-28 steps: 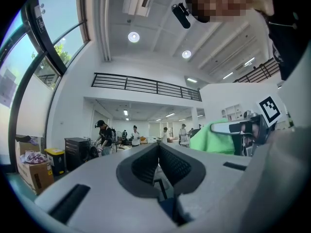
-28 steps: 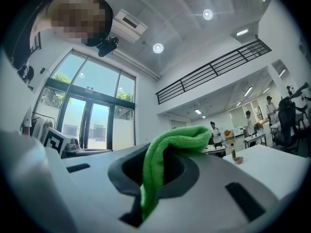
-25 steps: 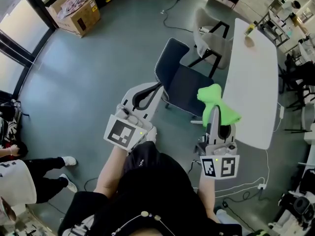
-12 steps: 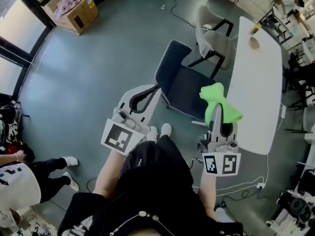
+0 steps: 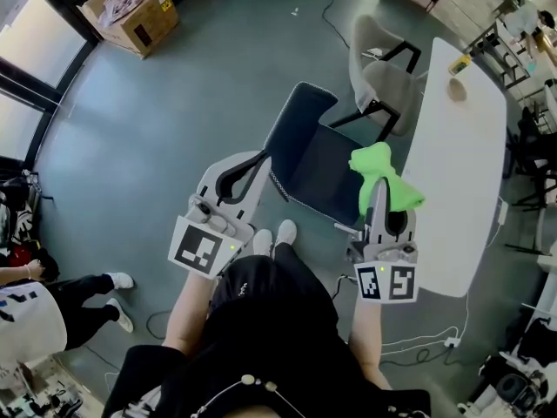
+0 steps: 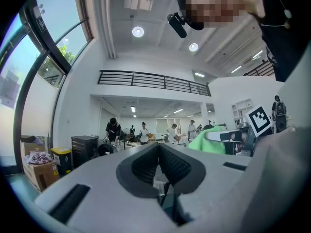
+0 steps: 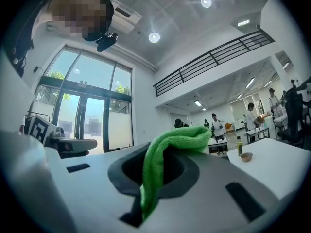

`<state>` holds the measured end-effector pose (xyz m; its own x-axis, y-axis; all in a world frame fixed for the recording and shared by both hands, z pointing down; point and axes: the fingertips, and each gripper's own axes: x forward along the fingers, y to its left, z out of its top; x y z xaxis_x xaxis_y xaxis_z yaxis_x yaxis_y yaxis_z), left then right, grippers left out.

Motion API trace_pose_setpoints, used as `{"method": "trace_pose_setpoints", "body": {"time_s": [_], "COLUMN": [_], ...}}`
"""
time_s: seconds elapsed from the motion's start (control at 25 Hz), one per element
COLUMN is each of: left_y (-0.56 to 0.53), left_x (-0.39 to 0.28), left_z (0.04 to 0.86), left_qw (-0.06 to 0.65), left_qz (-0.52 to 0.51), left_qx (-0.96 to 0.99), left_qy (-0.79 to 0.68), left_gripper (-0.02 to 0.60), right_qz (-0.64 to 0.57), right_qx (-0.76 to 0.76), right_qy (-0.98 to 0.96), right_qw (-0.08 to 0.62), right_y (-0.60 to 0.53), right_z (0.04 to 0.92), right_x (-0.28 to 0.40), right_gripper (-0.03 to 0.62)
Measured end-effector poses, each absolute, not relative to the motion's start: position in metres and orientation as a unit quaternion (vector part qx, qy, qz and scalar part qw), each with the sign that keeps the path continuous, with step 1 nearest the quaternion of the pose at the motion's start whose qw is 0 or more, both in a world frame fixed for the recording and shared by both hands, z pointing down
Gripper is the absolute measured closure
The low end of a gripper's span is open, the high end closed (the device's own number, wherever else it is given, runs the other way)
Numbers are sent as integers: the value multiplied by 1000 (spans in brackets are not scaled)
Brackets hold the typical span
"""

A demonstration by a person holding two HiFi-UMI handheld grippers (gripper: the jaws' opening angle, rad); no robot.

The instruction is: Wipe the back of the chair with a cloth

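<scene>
Left gripper: smooth grey plastic; fingers pressed together, empty.
Right gripper: fingers clamp the cloth.
Cloth: fuzzy green, bunched; long axis points far, over the chair's right edge.
Chair: dark, padded; rounded back on far side.
Worktop: smooth white oblong, right.

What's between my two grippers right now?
In the head view, the seat of the dark chair lies between the left gripper and the right gripper, which grips the green cloth.
</scene>
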<state>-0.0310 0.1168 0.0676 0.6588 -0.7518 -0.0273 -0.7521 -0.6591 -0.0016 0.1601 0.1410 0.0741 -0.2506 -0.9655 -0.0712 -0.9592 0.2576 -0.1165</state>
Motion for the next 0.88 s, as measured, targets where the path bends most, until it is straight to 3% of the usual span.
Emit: {"method": "trace_pose_setpoints", "body": {"time_s": [0.4,0.88], "left_y": [98,83], "left_x": [-19,-53], "left_z": [103,140], "left_qw": [-13,-53], "left_qz": [-22,-18], "left_qx": [-901,-900], "left_qy": [433,432], "left_gripper": [575,574], "right_qz": [-40,-69], "right_qx": [-595,-589], "right_qy": [801,805], "right_qw": [44,-14], "right_y": [74,-11], "right_z": [118,202], "right_x": [184,158], "right_gripper": [574,574]}}
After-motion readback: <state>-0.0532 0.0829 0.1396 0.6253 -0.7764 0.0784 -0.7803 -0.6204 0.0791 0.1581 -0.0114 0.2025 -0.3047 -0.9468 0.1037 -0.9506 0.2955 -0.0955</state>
